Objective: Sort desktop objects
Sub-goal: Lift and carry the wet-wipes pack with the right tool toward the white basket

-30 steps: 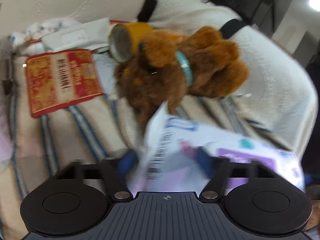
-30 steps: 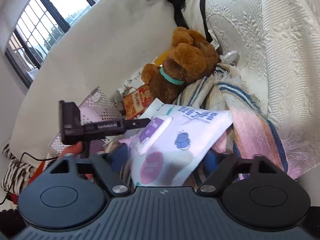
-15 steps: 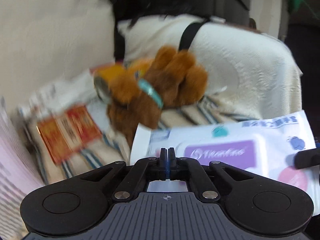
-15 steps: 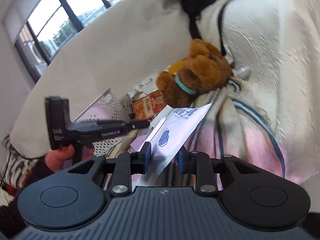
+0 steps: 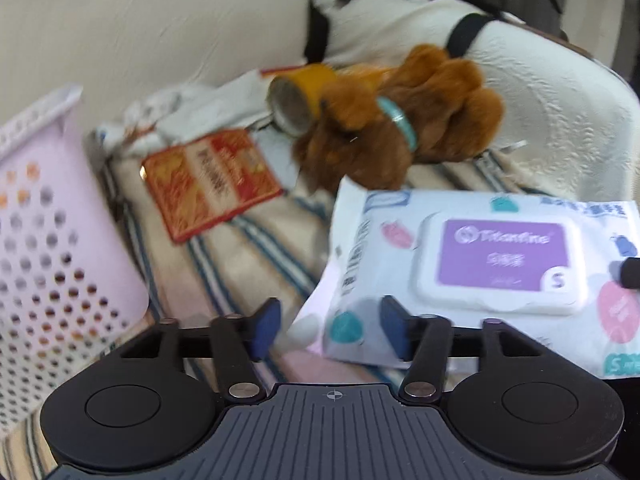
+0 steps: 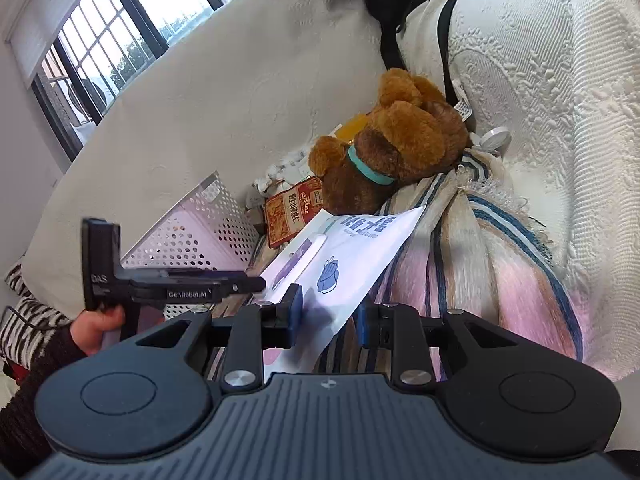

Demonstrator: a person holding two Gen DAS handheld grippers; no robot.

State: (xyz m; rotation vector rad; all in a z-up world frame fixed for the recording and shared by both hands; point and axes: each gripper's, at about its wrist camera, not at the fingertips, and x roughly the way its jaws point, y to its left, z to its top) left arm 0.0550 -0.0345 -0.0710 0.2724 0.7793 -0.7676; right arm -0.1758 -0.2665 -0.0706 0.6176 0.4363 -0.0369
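Note:
A white wet-wipes pack [image 5: 480, 264] with a purple lid lies flat on the striped blanket [image 5: 240, 256], its near corner between my left gripper's [image 5: 326, 330] open blue pads. In the right wrist view the pack [image 6: 352, 256] has one edge between my right gripper's [image 6: 330, 316] pads, which stand apart and do not pinch it. A brown plush bear [image 5: 400, 128] with a teal collar lies behind the pack. A red snack packet [image 5: 208, 180] and a yellow tape roll [image 5: 300, 96] lie further back.
A pink perforated basket [image 5: 44, 240] stands at the left, also in the right wrist view [image 6: 192, 236]. White paper and tissue [image 5: 176, 112] are piled behind the packet. A white quilted sofa back and armrest [image 6: 560, 100] enclose the area. The left gripper's body [image 6: 160, 288] shows in the right wrist view.
My left gripper, shut half a second ago, has opened. My right gripper's pads, closed on the pack's edge, have spread apart. The pack now rests flat on the blanket.

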